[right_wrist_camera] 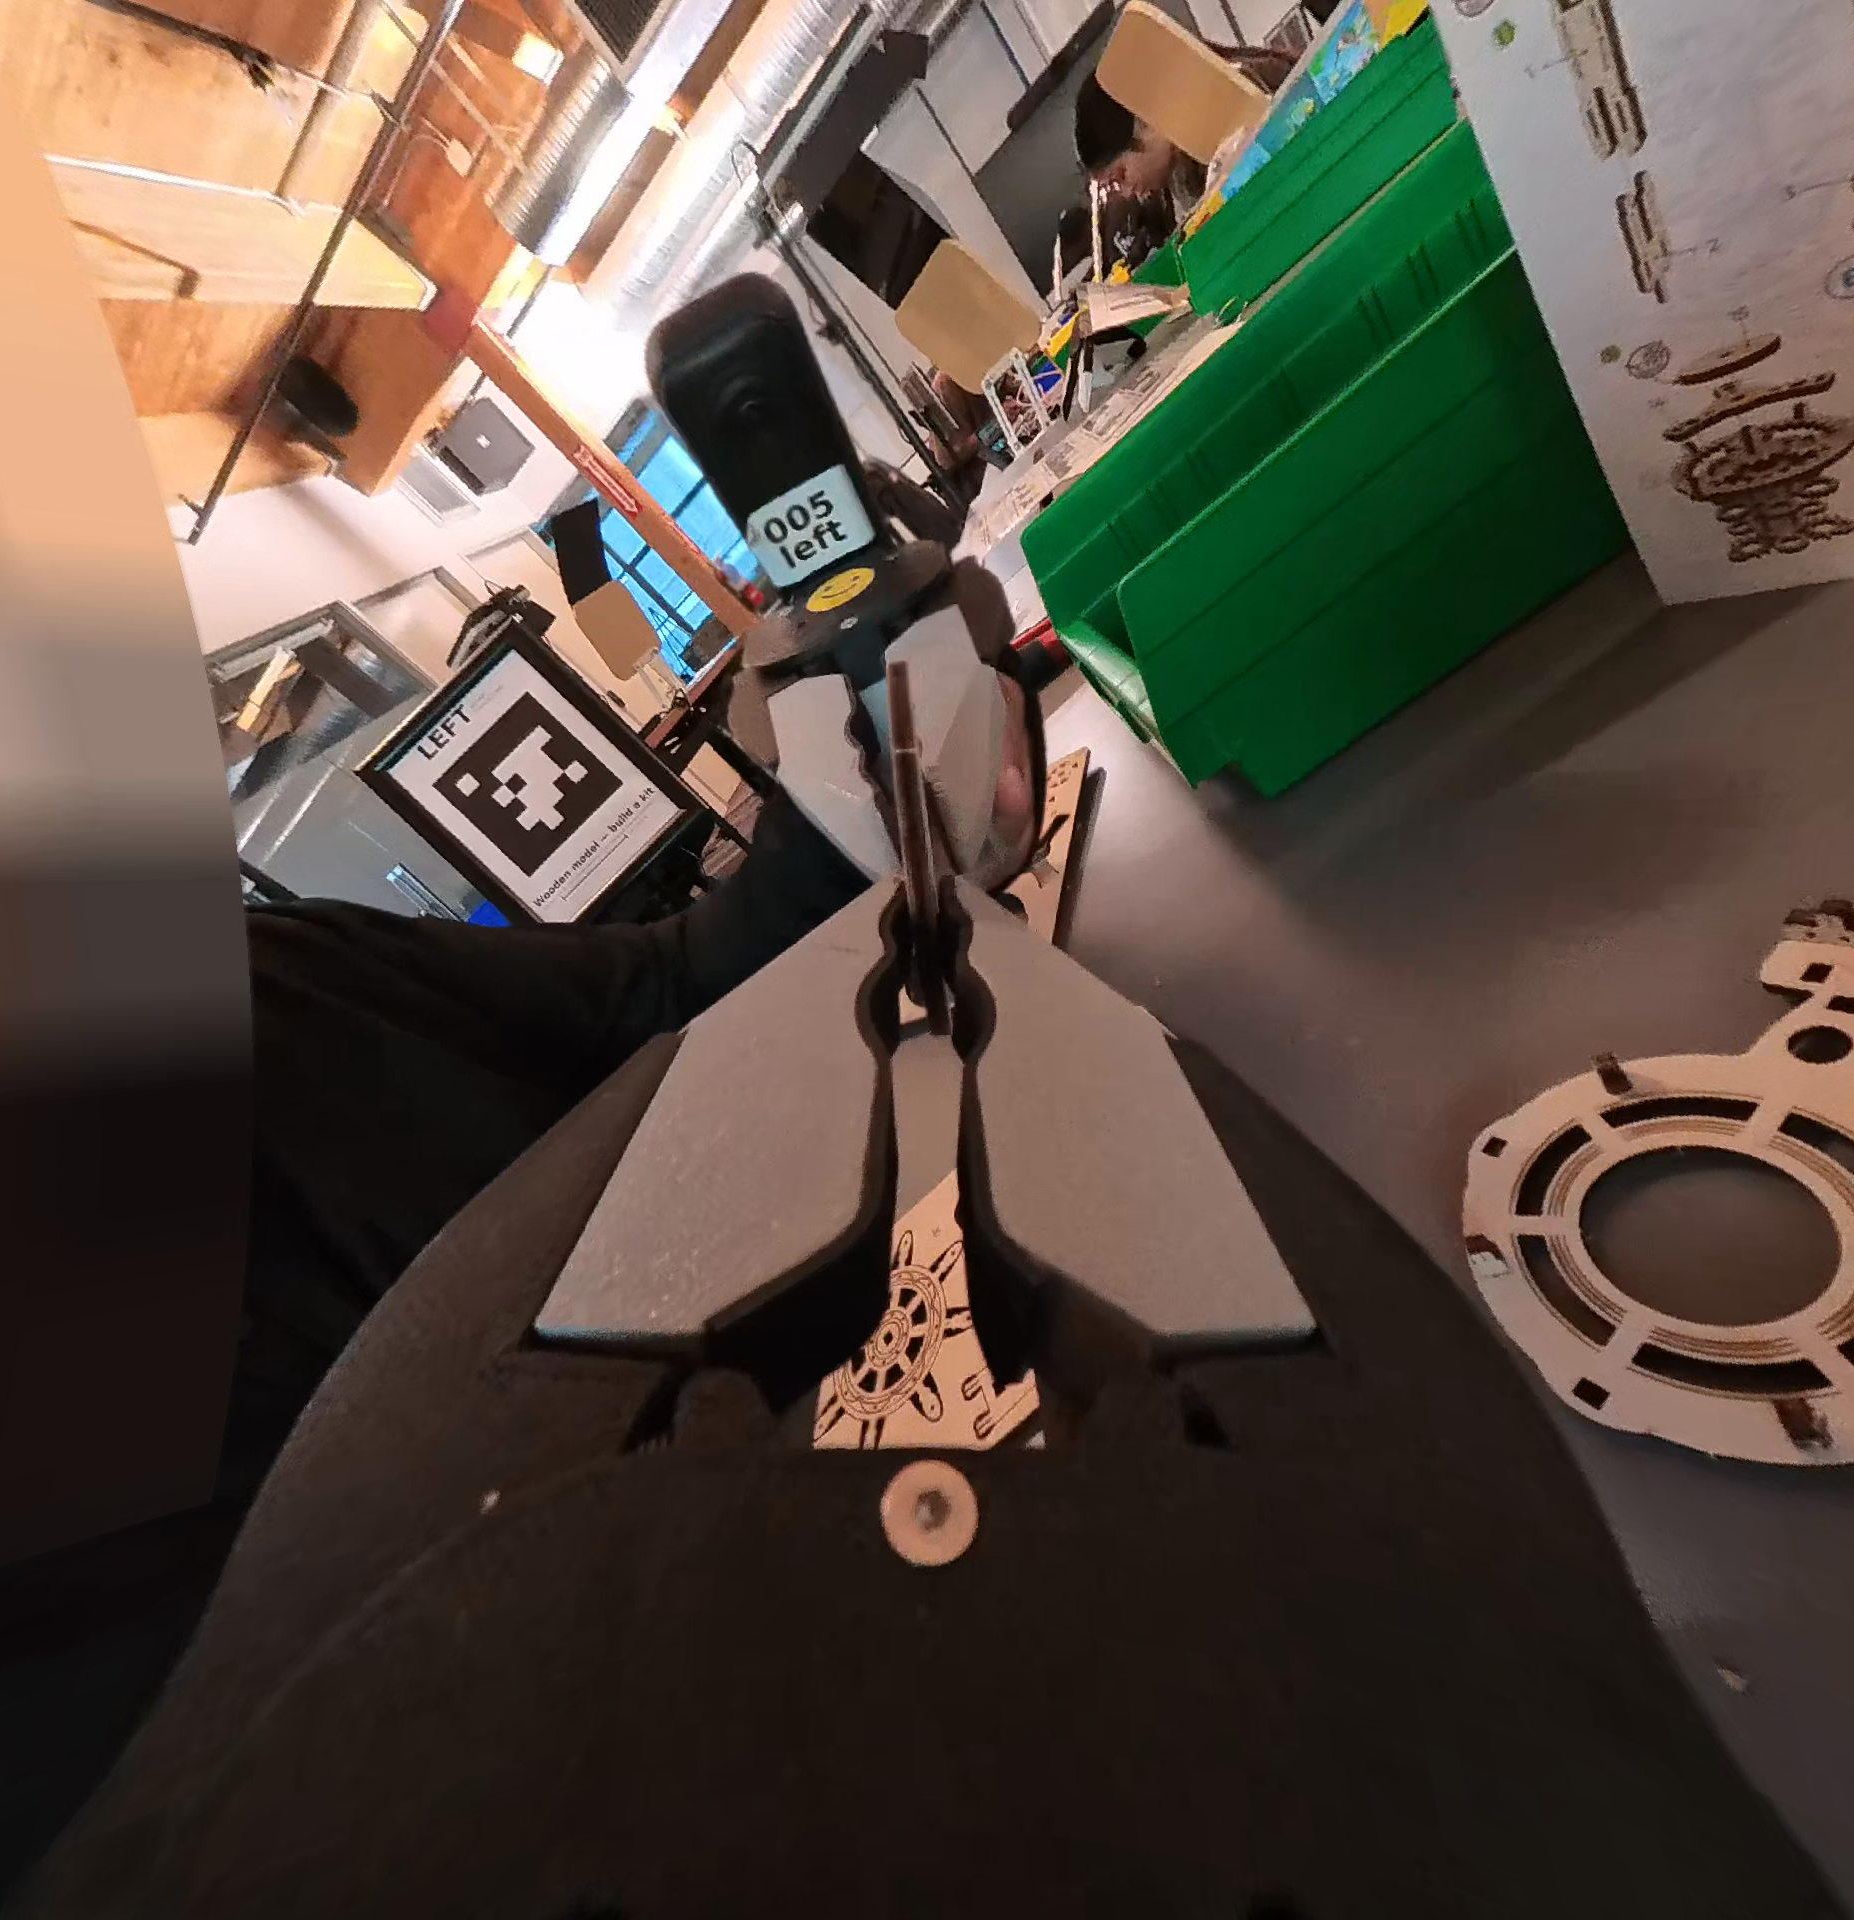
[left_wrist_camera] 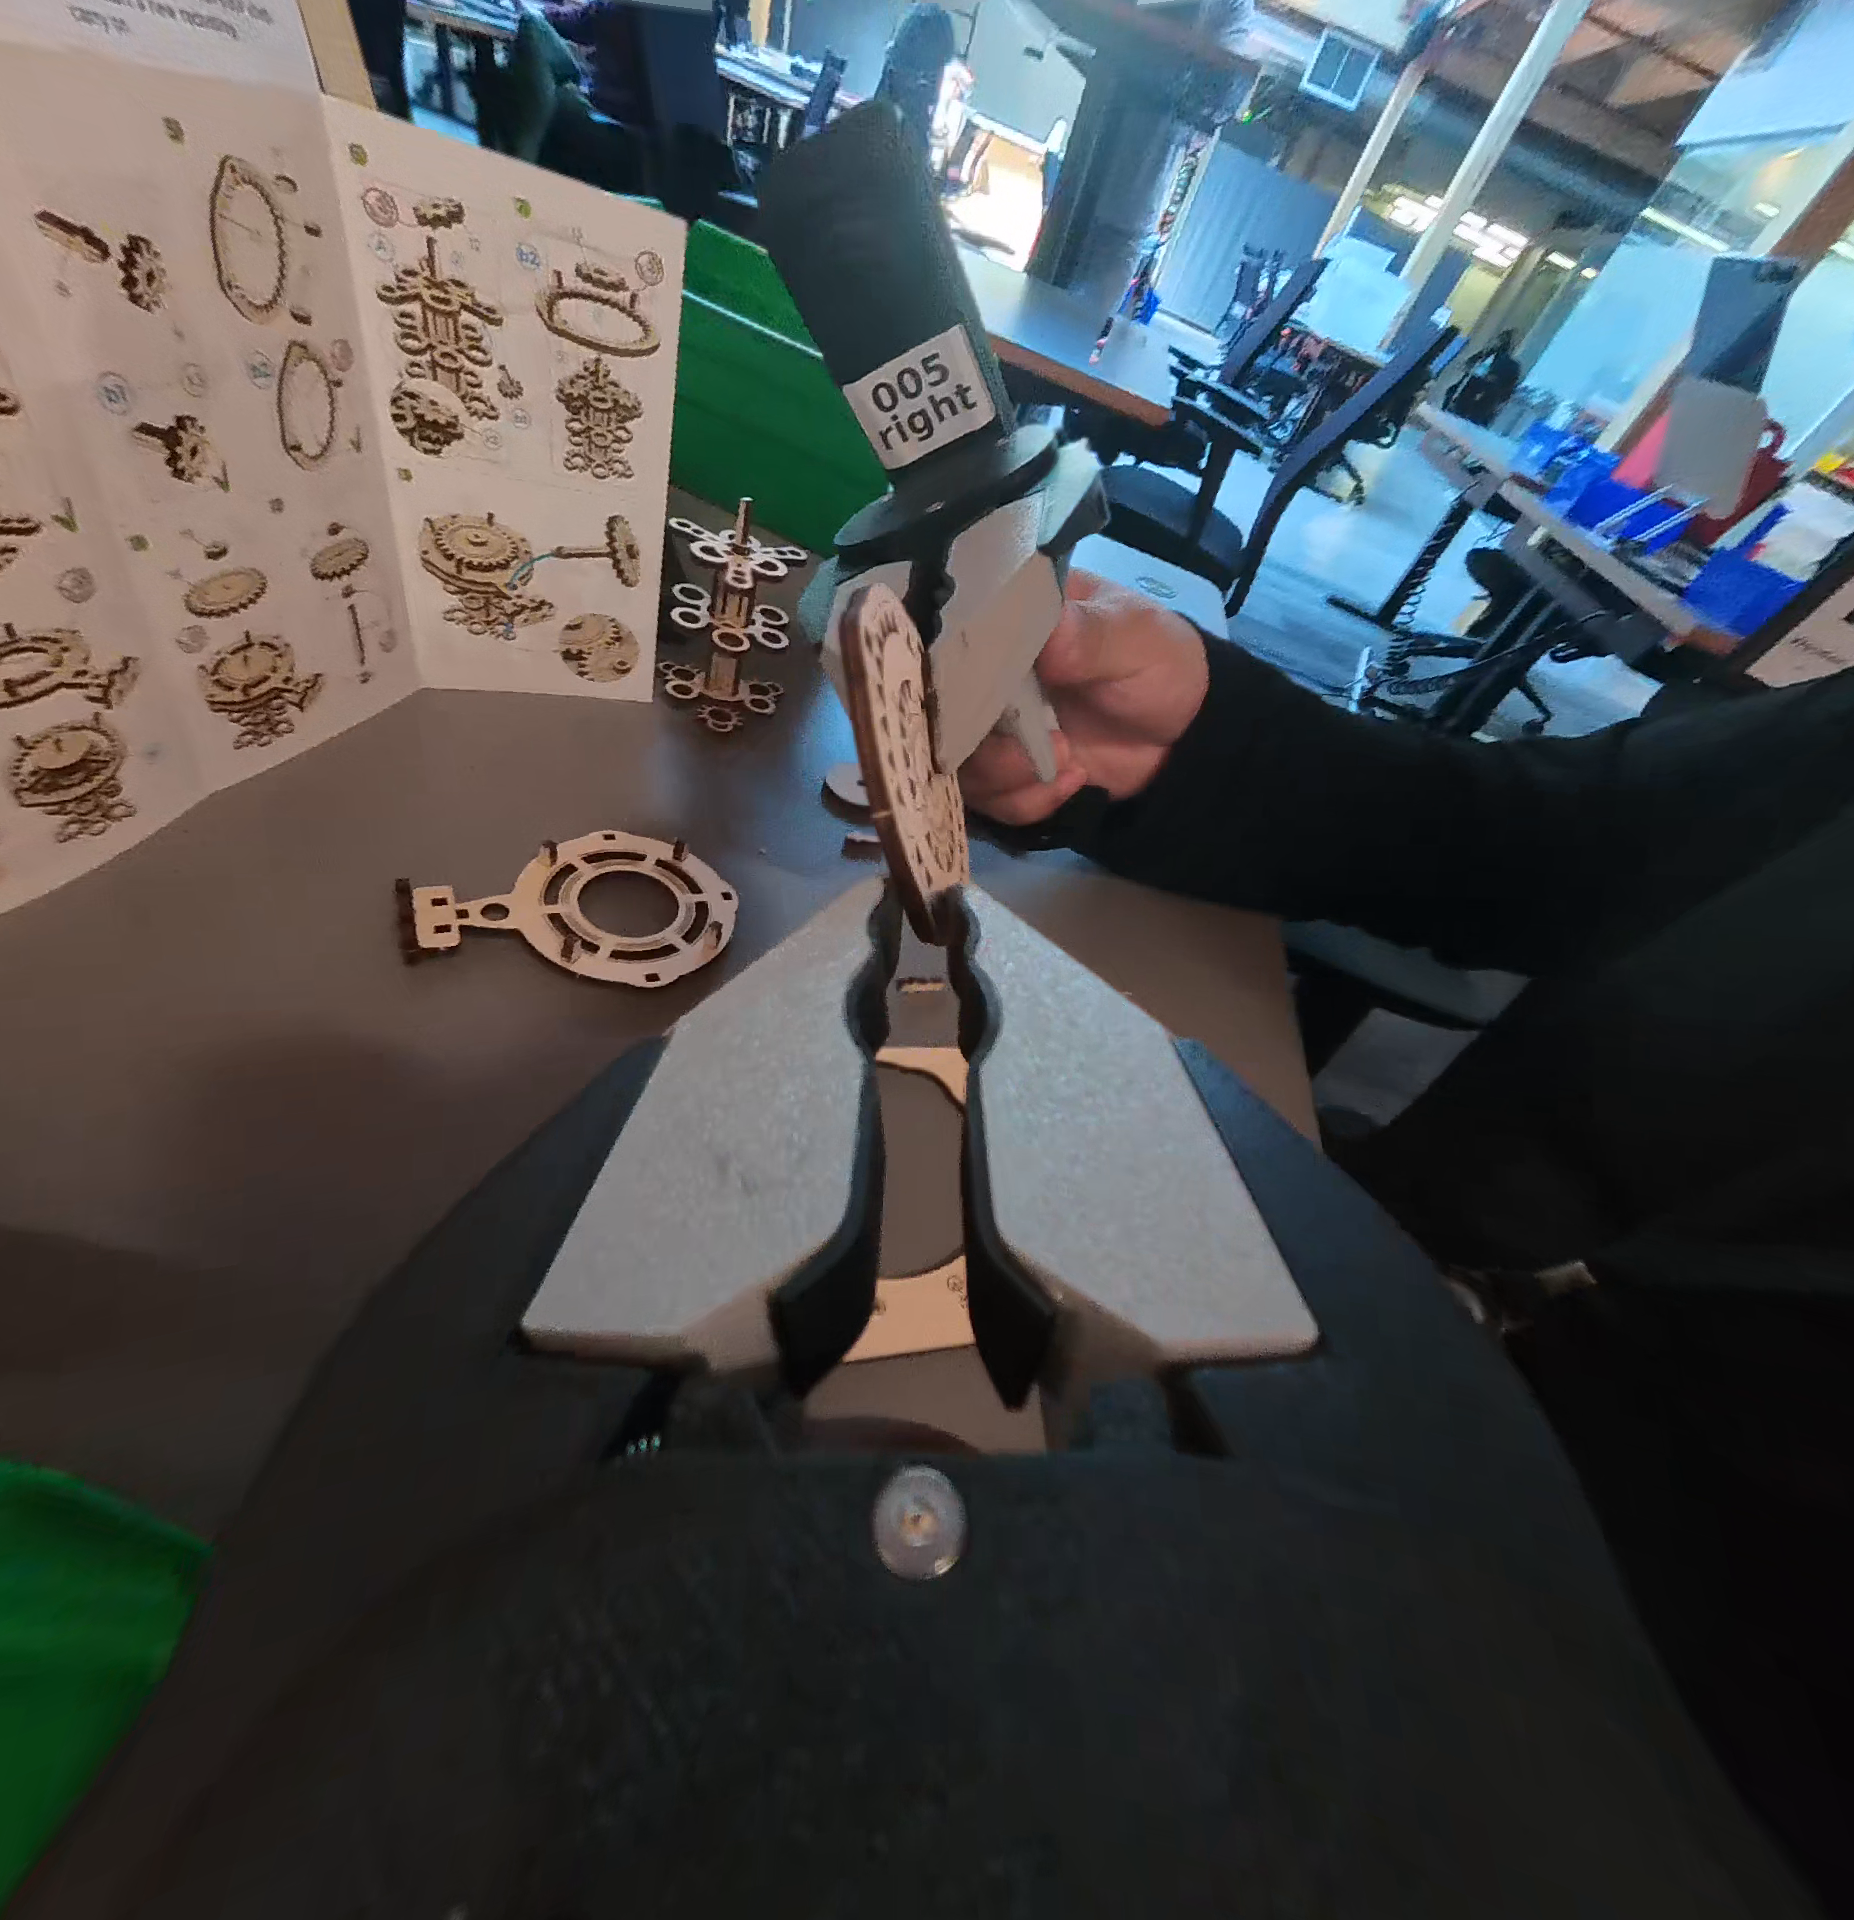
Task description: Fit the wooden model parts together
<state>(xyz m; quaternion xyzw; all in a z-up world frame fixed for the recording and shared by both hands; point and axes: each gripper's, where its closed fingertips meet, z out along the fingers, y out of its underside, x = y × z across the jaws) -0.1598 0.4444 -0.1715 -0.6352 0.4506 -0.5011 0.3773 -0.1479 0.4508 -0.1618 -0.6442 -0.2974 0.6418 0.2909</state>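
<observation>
Both grippers clench one wooden disc above the tabletop.

Left gripper grasps its lower edge, right gripper its top; ring base lies left. Best keep the disc square, pressing gently.

Disc: thin pale laser-cut wood, dark burnt edges, engraved face. Ring part: same plywood, matt, scorched slot edges. Left gripper: grey finger plates grainy matt plastic, black body rough textured, shiny metal screw. Table: dark grey, smooth, slight sheen. Sheet: white folded paper. Bins: glossy green plastic. Sleeve: black cloth.
</observation>
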